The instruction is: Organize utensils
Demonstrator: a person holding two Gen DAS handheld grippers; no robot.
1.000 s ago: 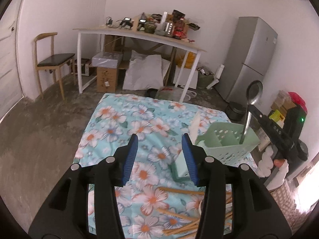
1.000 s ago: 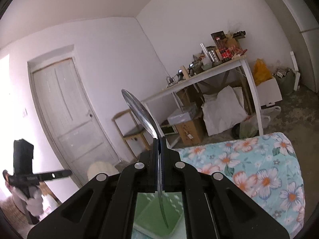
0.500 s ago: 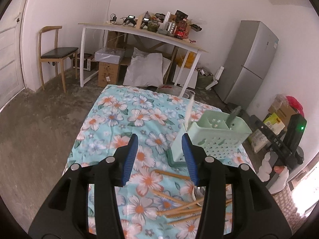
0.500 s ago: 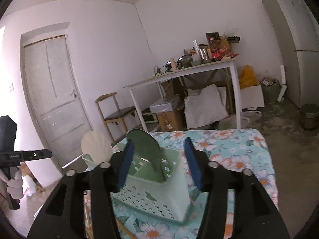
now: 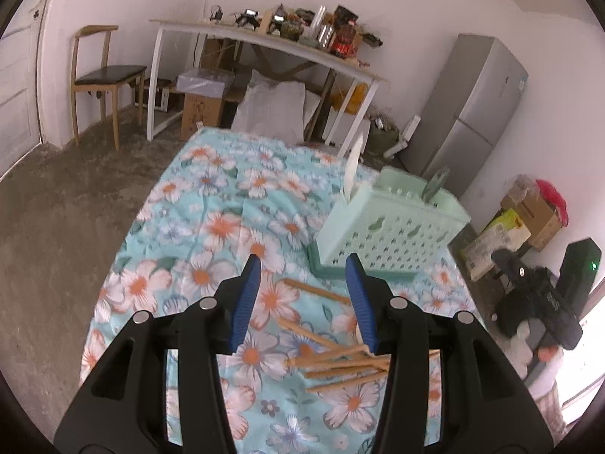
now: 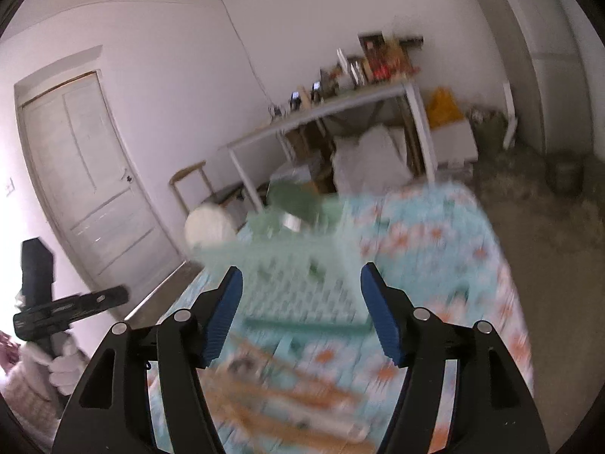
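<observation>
A second ago our right gripper point(image 6: 298, 295) was clamped on a metal spoon point(image 5: 435, 185); now its blue fingers point(image 6: 223, 314) stand wide apart with nothing between them, and the spoon stands bowl-up in the pale green utensil basket point(image 5: 389, 234), beside a white spoon point(image 5: 351, 170) in the basket's left end. The right view has pulled back and is badly blurred. Our left gripper point(image 5: 304, 295) stays spread and empty, now hanging over the flowered tablecloth point(image 5: 211, 227) just in front of the basket, with the loose wooden chopsticks point(image 5: 336, 363) lying under its right finger.
</observation>
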